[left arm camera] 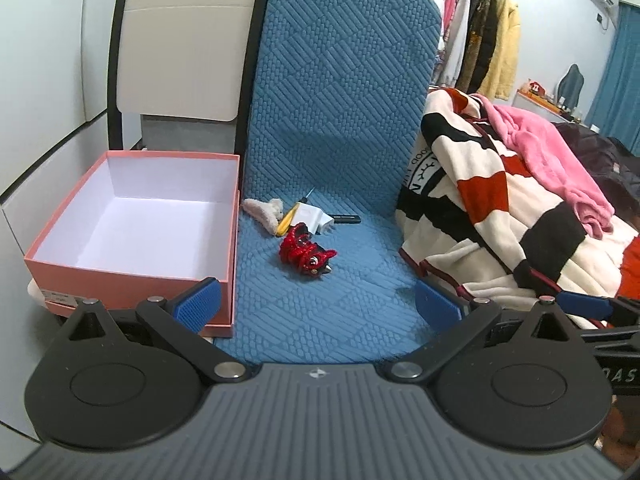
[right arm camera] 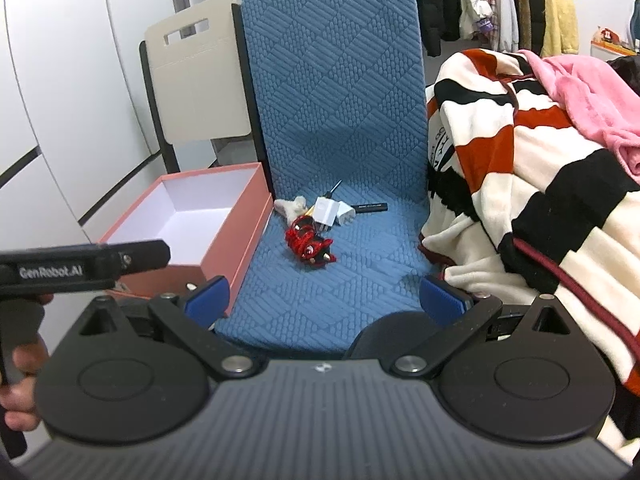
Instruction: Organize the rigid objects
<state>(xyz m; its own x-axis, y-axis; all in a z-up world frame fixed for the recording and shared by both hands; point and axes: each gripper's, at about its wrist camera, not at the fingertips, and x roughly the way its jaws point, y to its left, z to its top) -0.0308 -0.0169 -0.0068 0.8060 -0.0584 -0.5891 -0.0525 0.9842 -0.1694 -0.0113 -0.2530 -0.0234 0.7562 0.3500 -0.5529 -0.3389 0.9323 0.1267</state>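
Left tool [left arm camera: 318, 306]: fingers spread wide, nothing between them. Ahead and to its left stood the pink box [left arm camera: 132, 276], open and bare inside, touching the blue cushion [left arm camera: 320, 312].

Centre, ahead of both tools on the cushion, a small cluster lay near the box:
- cream fuzzy piece [left arm camera: 264, 210], looked soft;
- yellow-handled tool [left arm camera: 289, 220], thin, stiff; best pinched across the handle;
- red lion figure [left arm camera: 306, 254], nearest the tools, probably light, hard and bumpy; grip across the body, away from its horns;
- white plug adapter [left arm camera: 318, 218], blocky, smooth, possibly slippery;
- black pen-like stick [left arm camera: 346, 219], slim, liable to roll.

Right tool [right arm camera: 327, 298]: fingers likewise spread, holding nothing. To its right lay a striped blanket [right arm camera: 520, 184].
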